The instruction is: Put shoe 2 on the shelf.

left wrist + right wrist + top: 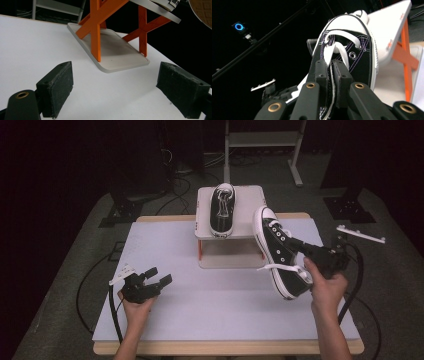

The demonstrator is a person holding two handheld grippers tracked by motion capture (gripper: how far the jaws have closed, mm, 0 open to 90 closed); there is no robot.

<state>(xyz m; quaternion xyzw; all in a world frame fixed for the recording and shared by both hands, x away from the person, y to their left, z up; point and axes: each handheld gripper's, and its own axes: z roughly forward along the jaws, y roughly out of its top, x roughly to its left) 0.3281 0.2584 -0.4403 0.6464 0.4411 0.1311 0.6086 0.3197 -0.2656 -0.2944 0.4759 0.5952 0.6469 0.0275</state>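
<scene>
At the far middle of the white surface (165,265) stands a small rack (250,202), a pale top plate on orange crossed legs above a pale base plate, and one black-and-white canvas shoe (222,210) already lies on its top, toe toward the far edge. The second shoe (280,252) hangs in the air off the rack's right side, over the right part of the surface, sole tipped outward and toe pointing up toward the far edge.

It is held by the right claw (331,75), whose jaws are pinched nearly together on the thin canvas at the shoe's opening, with a white lace (337,51) running up between the pads. A shoe like this looks light, but it is uneven: the rubber sole and toe cap are stiff and carry most of the weight, while the canvas upper is soft and folds. Pinched by the collar alone, it will probably swing and droop from the grip, and a lace caught between the pads may let it slip. A surer hold would likely be across the heel or over the sole's edge, where the material resists.

Near the left front of the surface, the left claw (159,276) rests with its jaws spread wide and nothing between them, pointing at the rack.
</scene>
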